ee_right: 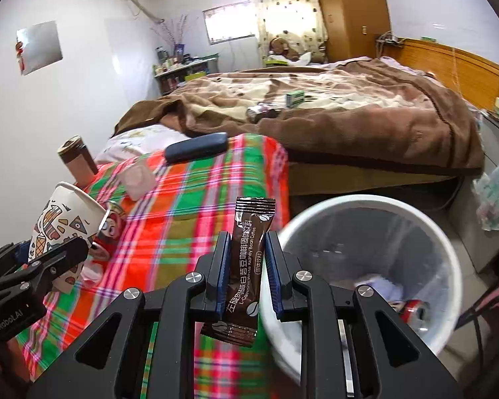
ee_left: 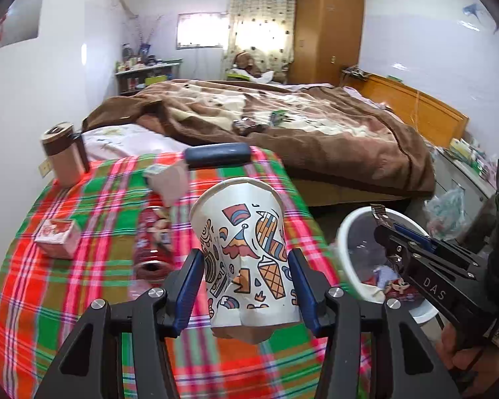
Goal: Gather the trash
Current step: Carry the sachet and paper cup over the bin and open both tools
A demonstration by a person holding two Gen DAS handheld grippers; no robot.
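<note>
My left gripper [ee_left: 246, 266] is shut on a patterned paper cup [ee_left: 246, 249] and holds it above the plaid-covered table [ee_left: 83, 299]. The cup also shows at the left of the right wrist view [ee_right: 60, 226]. My right gripper [ee_right: 244, 256] is shut on a brown coffee sachet [ee_right: 246, 266], held upright at the table's right edge beside the white trash bin [ee_right: 366, 206]. In the left wrist view the right gripper [ee_left: 387, 232] with the sachet [ee_left: 379, 214] hangs over the bin [ee_left: 346, 242]. A red can [ee_left: 153, 242] lies on the table.
On the table: a small red-white box [ee_left: 56, 236], a brown tumbler [ee_left: 63, 156], a dark case [ee_left: 218, 154], a clear crumpled container [ee_left: 169, 179]. The bin holds a can [ee_right: 415, 309] and wrappers. A bed with a brown blanket [ee_left: 282, 123] stands behind.
</note>
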